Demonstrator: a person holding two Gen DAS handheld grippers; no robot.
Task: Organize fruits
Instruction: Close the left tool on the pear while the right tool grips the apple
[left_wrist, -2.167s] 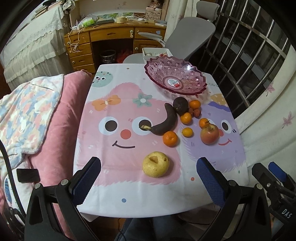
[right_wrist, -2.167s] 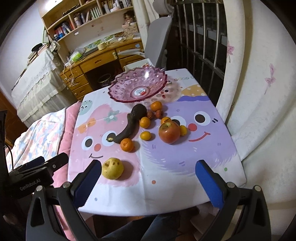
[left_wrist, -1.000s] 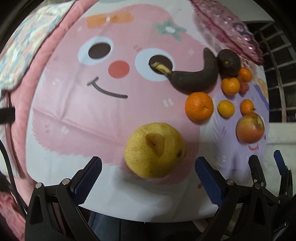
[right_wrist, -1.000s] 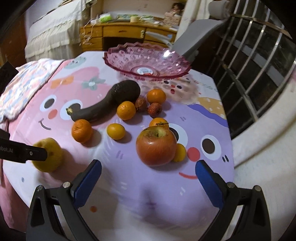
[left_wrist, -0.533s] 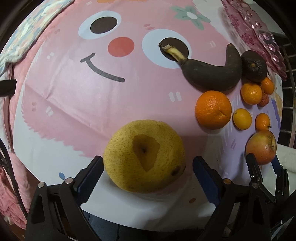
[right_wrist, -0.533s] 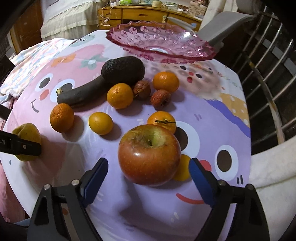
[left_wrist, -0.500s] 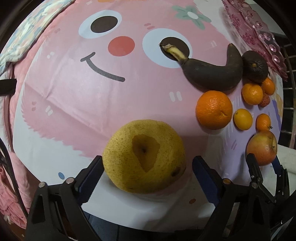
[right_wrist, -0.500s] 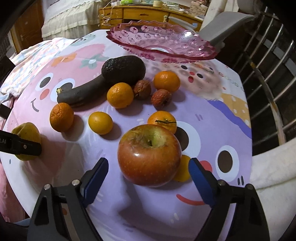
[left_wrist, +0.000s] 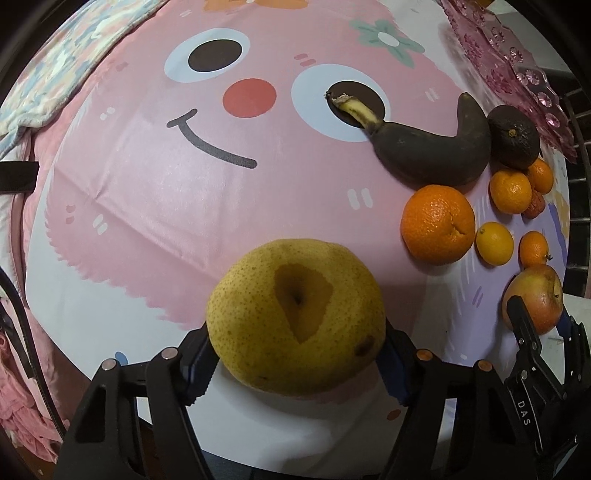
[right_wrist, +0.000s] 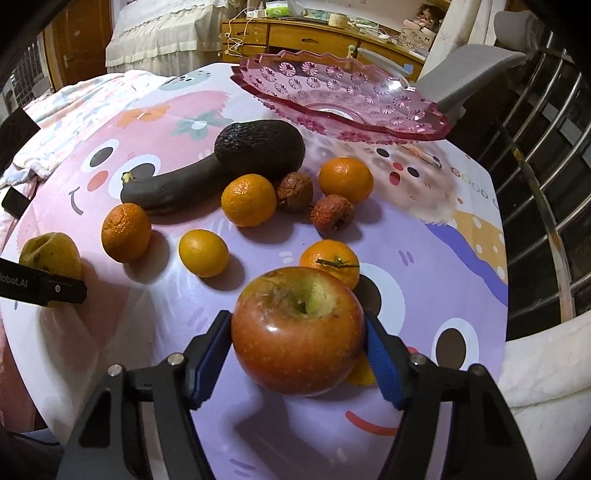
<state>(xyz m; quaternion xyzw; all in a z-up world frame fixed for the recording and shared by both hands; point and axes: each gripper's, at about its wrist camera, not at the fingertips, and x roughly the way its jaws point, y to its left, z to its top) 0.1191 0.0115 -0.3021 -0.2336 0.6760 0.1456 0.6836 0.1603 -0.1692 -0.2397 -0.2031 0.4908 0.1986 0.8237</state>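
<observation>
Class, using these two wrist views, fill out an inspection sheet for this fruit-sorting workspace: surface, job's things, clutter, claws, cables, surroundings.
Surface: cartoon-face tablecloth, pink and purple, creased.
Job's things: pear and apple on the cloth; blackened banana, avocado, several oranges including the largest orange, two shrivelled fruits, all loose; pink glass bowl holds no fruit.
Clutter: nothing seen.
Claws: left claw shut on the pear; right claw shut on the apple.
Cables: white cords on the wooden desk.
Surroundings: grey chair, metal railing, bedding.
</observation>
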